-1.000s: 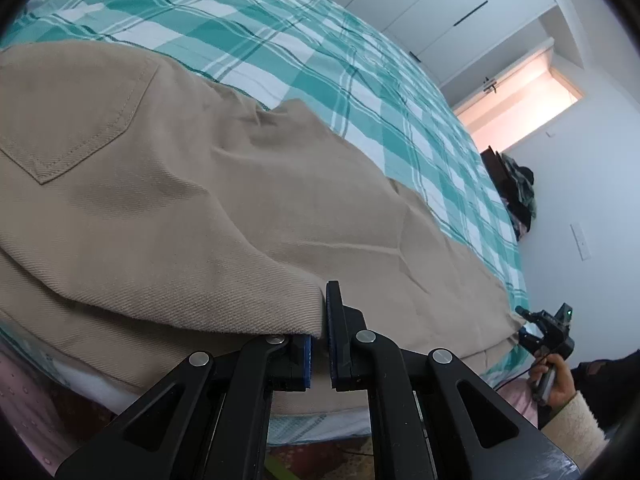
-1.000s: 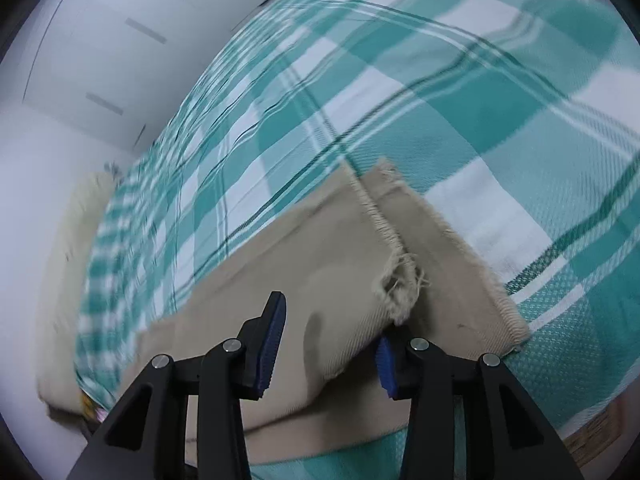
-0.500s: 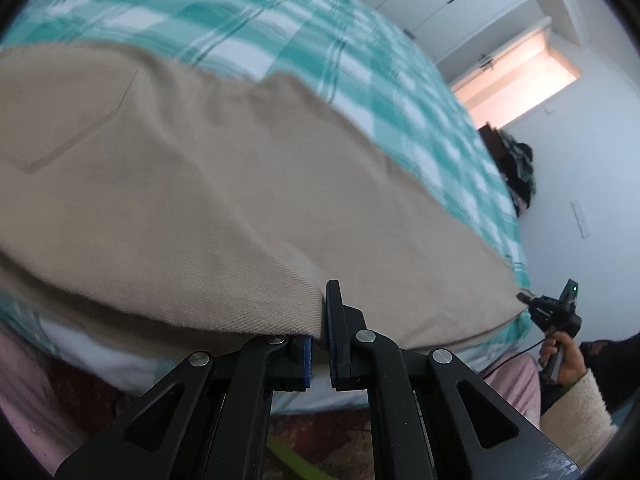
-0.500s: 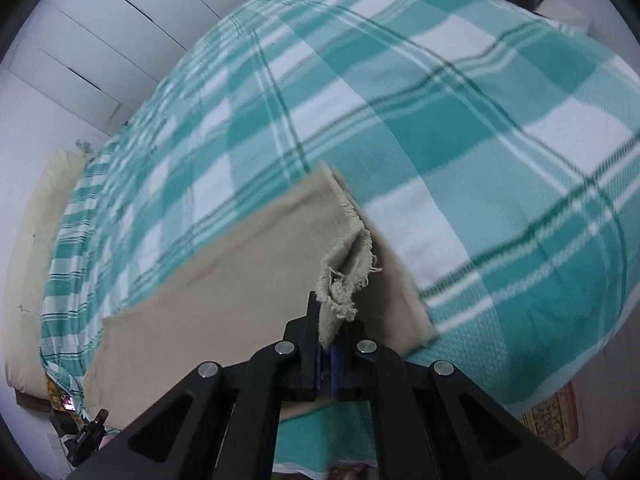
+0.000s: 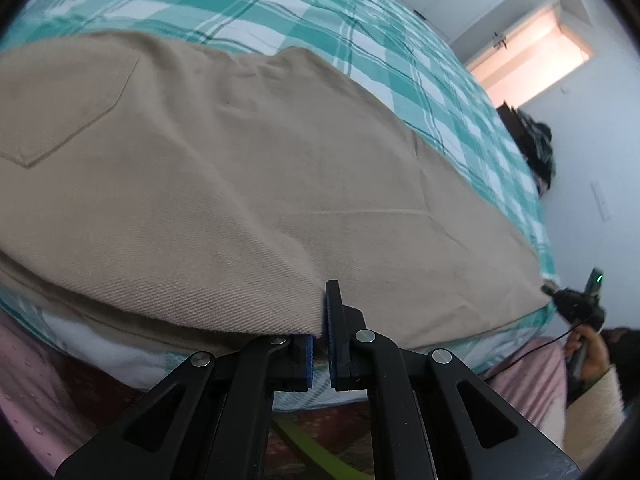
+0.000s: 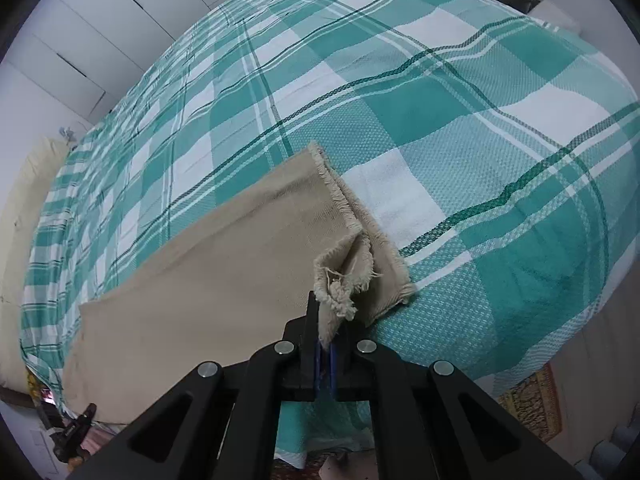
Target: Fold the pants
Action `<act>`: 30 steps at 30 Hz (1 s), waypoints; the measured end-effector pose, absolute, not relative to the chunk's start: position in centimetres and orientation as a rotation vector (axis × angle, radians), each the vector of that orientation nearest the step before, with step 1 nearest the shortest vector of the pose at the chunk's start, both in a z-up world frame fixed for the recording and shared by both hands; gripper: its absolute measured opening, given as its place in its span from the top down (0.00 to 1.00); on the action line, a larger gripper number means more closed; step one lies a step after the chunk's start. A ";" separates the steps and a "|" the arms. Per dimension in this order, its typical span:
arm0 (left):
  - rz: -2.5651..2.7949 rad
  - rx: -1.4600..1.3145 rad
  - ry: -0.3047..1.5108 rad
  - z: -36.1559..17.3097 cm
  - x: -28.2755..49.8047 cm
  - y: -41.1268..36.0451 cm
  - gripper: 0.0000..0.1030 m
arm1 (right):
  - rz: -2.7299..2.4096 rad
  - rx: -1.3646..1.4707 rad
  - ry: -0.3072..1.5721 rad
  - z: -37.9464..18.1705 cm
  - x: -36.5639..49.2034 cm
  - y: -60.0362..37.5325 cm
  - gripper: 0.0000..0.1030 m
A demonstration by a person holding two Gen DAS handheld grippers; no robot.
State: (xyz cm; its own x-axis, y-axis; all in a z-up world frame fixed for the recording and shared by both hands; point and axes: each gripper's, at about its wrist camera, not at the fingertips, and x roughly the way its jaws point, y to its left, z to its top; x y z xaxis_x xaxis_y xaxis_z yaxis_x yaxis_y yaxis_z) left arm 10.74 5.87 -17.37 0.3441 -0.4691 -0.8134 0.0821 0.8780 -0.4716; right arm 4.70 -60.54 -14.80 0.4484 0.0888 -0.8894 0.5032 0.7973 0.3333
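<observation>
Khaki pants [image 5: 248,184] flat on checked bedspread [image 6: 440,120]; left tongs [image 5: 320,344] clamped on waist edge, right tongs [image 6: 325,344] on frayed hem. No legible writing.

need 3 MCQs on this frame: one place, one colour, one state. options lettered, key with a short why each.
1. Where do the pants lie?
A. floor
B. bed, near its edge
C. chair

2. The bedspread's check is:
A. red and black
B. teal and white
C. plain grey

3. The right gripper is:
A. open above the cloth
B. shut on the frayed hem
C. shut on nothing

Key: B, tan cloth spreads over the bedspread by the edge; B, teal and white squares show in both views; B, the frayed corner runs down between closed pads.
</observation>
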 end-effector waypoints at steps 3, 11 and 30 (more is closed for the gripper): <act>-0.366 -0.364 1.170 -17.2 10.7 5.8 0.96 | -0.289 0.569 1.108 -14.7 5.1 -60.0 0.98; -0.321 -0.256 1.171 -15.3 9.0 5.9 0.32 | -0.298 0.587 1.042 -13.4 3.6 -60.9 0.56; -0.201 -0.138 1.035 -12.8 14.3 7.7 0.17 | -0.229 0.151 1.017 -9.3 9.4 -56.1 0.48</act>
State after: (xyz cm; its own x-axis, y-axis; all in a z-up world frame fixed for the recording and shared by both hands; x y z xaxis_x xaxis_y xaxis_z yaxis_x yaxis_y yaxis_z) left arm 14.30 7.66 -12.80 0.4944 -0.2297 -0.8383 0.1000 0.9731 -0.2076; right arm 9.40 -56.14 -9.28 0.5048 -0.1190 -0.8550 0.2585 0.9658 0.0182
